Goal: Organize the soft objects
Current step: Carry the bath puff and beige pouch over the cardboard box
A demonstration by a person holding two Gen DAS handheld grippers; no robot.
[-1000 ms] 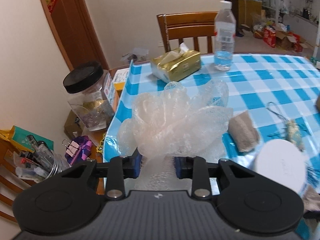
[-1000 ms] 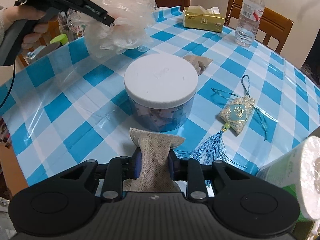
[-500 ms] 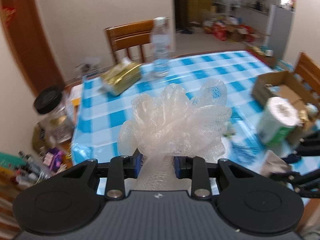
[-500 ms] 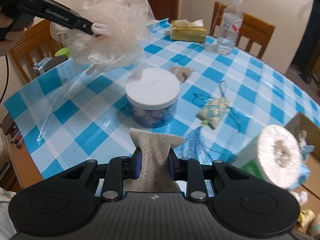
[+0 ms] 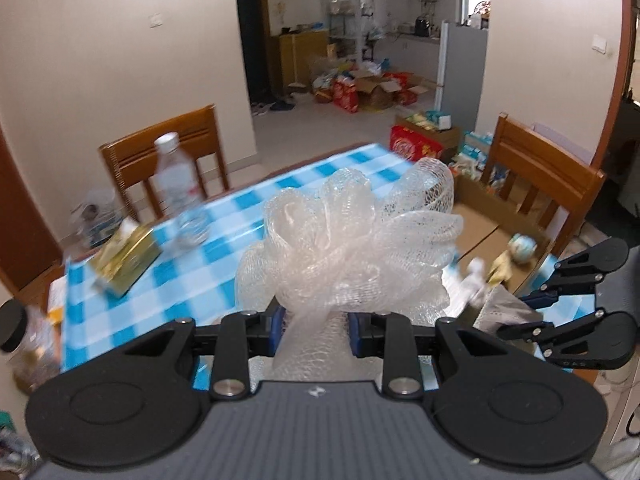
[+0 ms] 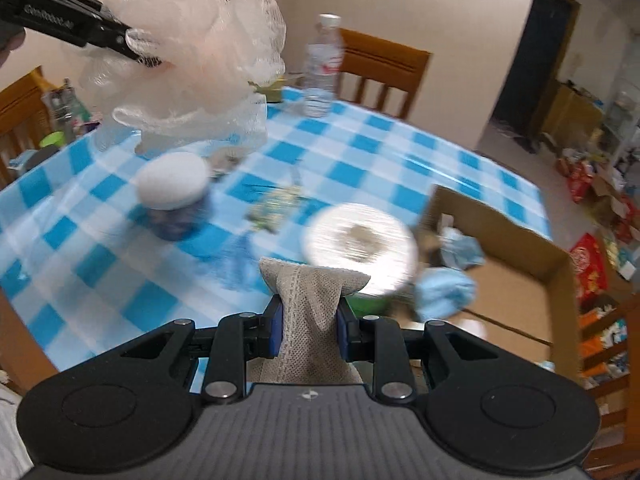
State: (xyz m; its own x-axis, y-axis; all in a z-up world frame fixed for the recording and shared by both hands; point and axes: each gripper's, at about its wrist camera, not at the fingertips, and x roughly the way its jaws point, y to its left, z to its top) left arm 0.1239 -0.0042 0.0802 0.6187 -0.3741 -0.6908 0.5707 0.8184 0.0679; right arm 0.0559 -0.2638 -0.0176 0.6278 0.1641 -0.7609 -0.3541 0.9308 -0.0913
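Observation:
My left gripper [image 5: 316, 330] is shut on a white mesh bath pouf [image 5: 352, 240] and holds it in the air above the blue checked table [image 5: 224, 248]; the pouf also shows in the right wrist view [image 6: 200, 64]. My right gripper [image 6: 309, 330] is shut on a beige lace-trimmed cloth pouch [image 6: 310, 308], held near the table's edge. An open cardboard box [image 6: 516, 280] with soft blue items [image 6: 448, 292] stands to the right. The right gripper also shows in the left wrist view [image 5: 516, 316] beside the box [image 5: 484, 220].
On the table stand a white-lidded jar [image 6: 172, 196], a toilet paper roll [image 6: 360, 244], a tasselled sachet [image 6: 276, 204], a water bottle [image 6: 322, 68] and a gold tissue pack [image 5: 124, 260]. Wooden chairs [image 5: 540, 176] surround the table. Boxes clutter the floor behind.
Both grippers have swung to the right with their loads, toward the cardboard box. The pouf is higher above the table. The views are blurred by motion.

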